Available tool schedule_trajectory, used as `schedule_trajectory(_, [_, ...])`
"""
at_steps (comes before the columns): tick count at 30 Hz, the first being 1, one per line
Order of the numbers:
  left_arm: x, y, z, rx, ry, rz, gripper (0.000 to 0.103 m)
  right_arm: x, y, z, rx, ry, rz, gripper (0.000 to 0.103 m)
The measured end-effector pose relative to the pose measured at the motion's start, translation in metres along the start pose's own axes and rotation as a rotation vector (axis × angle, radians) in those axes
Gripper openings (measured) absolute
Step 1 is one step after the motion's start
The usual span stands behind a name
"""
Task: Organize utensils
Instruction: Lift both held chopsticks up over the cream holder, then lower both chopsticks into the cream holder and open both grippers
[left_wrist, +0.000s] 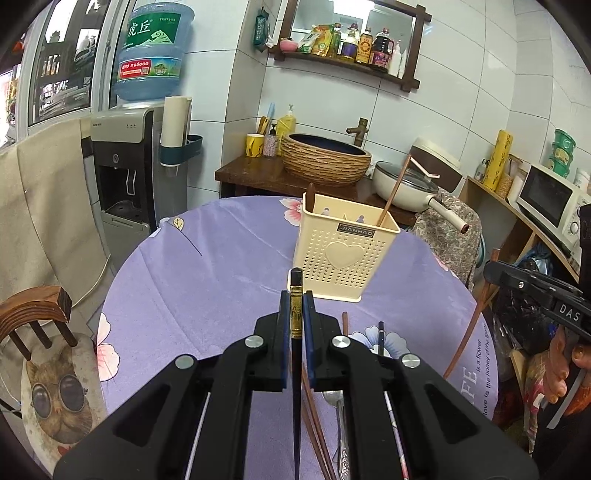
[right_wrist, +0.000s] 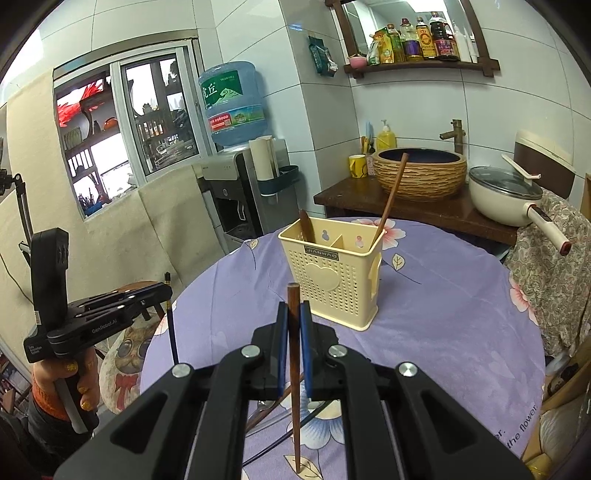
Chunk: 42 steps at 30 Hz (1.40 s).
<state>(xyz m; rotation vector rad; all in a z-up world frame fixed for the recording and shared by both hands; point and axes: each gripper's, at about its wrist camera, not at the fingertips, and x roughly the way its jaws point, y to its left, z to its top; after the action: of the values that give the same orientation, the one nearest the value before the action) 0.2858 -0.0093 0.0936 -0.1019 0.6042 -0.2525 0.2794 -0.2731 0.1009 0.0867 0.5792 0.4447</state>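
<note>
A cream perforated utensil holder (left_wrist: 341, 251) (right_wrist: 338, 273) stands on the purple flowered tablecloth (left_wrist: 207, 280) (right_wrist: 436, 332), with a brown chopstick (left_wrist: 393, 192) (right_wrist: 393, 195) leaning in its right compartment and a dark handle (right_wrist: 306, 225) in its left. My left gripper (left_wrist: 296, 314) is shut on a black chopstick with a gold band (left_wrist: 296, 321), held upright above the table. My right gripper (right_wrist: 294, 325) is shut on a brown wooden chopstick (right_wrist: 293, 350), also upright. On the cloth under the left gripper lie more brown chopsticks (left_wrist: 314, 417) and a metal spoon (left_wrist: 338, 424).
Behind the table a wooden counter (left_wrist: 258, 173) carries a woven-look basin (left_wrist: 325, 158) and a white lidded pan (left_wrist: 406, 184). A water dispenser (left_wrist: 125, 177) stands at the left. A chair with a cat cushion (left_wrist: 55, 391) sits by the table's left edge.
</note>
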Motion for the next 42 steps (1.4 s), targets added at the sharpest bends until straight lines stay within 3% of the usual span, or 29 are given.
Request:
schedule_trajectory(9, [-0.016, 0.001, 0.017, 0.01, -0.045, -0.008, 0.007, -0.01, 0.008, 0.013, -0.03, -0.011, 0.028, 0.007])
schedule_trajectory(18, [-0.009, 0.002, 0.056, 0.013, -0.078, -0.017, 0.007, -0.006, 0.01, 0.041, -0.024, -0.049, 0.034, 0.007])
schedule_trajectory(27, [0.0, -0.012, 0.134, 0.011, -0.115, -0.072, 0.007, -0.004, 0.007, 0.11, -0.01, -0.169, -0.002, 0.007])
schedule_trajectory(34, [-0.001, -0.034, 0.21, 0.003, -0.206, -0.077, 0.007, -0.006, -0.001, 0.178, -0.002, -0.268, -0.06, 0.007])
schedule_trajectory(42, [0.045, -0.045, 0.247, -0.042, -0.215, -0.048, 0.007, 0.023, -0.023, 0.206, 0.036, -0.331, -0.132, 0.007])
